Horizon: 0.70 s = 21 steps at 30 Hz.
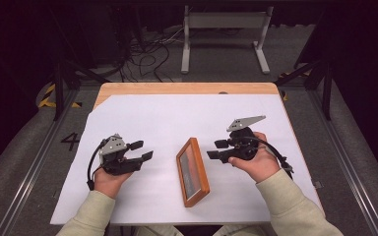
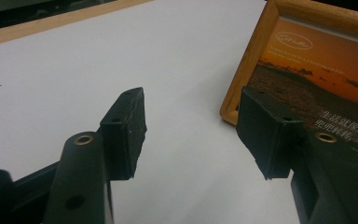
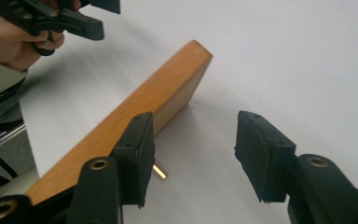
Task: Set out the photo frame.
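A wooden-framed rectangular picture lies flat on the white-covered surface, between the two claws. The left gripper view shows its sunset print with printed text; the right gripper view shows its plain orange-brown side edge. The left claw and right claw both gape, empty, just beside the frame.

Sleeves: pale cream, ribbed cuffs at both wrists.
Left gripper: black body, grey plate on top, black cable looping off its back.
Right gripper: black, grey three-cornered plate, black cable.
Jaws: matte black blocks, brass-ringed screw holes; pad faces possibly foam.
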### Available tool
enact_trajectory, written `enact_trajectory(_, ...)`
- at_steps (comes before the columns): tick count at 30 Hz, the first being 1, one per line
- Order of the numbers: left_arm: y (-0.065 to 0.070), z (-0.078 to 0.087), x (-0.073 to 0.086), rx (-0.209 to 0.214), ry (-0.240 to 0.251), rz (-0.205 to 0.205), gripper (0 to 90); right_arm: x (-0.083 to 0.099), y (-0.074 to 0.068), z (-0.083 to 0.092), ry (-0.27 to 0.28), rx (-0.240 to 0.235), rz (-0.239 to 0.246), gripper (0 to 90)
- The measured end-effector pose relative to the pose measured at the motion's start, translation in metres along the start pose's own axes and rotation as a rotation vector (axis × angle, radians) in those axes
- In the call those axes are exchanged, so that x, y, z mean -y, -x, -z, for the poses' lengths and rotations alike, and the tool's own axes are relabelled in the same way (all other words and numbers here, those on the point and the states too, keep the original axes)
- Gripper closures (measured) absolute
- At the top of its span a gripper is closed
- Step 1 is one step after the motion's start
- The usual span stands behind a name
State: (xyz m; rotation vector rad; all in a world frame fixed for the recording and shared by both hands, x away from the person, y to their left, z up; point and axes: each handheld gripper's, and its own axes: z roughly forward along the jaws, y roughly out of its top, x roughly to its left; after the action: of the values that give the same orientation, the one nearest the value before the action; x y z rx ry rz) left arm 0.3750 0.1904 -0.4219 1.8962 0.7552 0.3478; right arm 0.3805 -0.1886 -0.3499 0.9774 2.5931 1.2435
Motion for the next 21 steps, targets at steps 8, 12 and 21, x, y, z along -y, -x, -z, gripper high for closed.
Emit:
enact_trajectory(8,-0.001,-0.001,0.001,0.001,-0.004,-0.004,41.3,-0.009,-0.025,0.003,-0.005,-0.034,-0.051,30.8)
enact_trajectory(12,-0.001,-0.001,0.001,0.001,-0.005,-0.003,41.3,-0.009,-0.032,-0.004,-0.039,-0.041,-0.063,26.7)
enact_trajectory(21,-0.001,-0.002,0.002,0.0,-0.002,-0.004,40.1,-0.007,-0.036,-0.026,-0.094,-0.054,-0.093,23.0)
